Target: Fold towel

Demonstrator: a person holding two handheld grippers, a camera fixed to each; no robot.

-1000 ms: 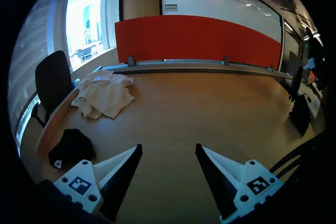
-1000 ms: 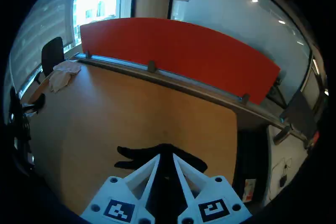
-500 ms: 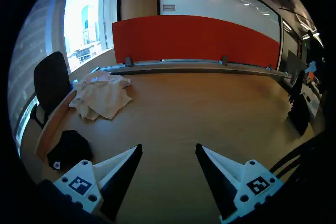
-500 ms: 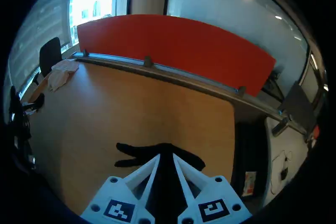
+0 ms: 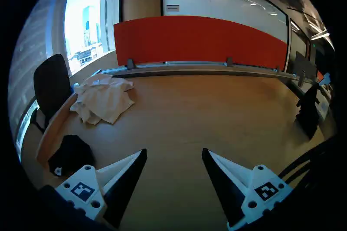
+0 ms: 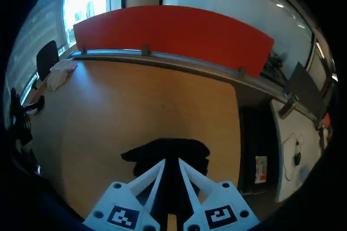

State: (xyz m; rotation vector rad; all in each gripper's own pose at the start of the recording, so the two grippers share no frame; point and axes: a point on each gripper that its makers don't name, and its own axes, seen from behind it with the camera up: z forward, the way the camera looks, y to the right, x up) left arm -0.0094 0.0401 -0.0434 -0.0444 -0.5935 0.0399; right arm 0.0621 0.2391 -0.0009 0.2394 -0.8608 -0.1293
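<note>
Left gripper view, item one: left gripper (image 5: 173, 150), white fingers with dark inner faces, spread wide apart, nothing between them, held above a wooden desk (image 5: 208, 105). Item two: heap of cream towels (image 5: 103, 99), crumpled, lying on the desk's far left part, well apart from the gripper. Item three: black cloth bundle (image 5: 69, 155) with a small white tag, at the desk's left edge, just beyond the left finger and nearer than the cream heap. Item four: black office chair (image 5: 51, 84), standing off the desk's left side beside the cream heap. Item five: red partition (image 5: 199, 40), running along the desk's far edge on a grey rail. Item six: bright window (image 5: 82, 25), to the left of the partition. Right gripper view, item seven: right gripper (image 6: 171, 161), fingers pressed close together, pinching a black towel (image 6: 173, 148). The towel is bunched just ahead of the fingertips, over the near right part of the desk; whether it rests on the wood or hangs above it cannot be told. In this view the cream towels lie at the desk's far left corner, well apart from the black towel, with the chair just behind them.
</note>
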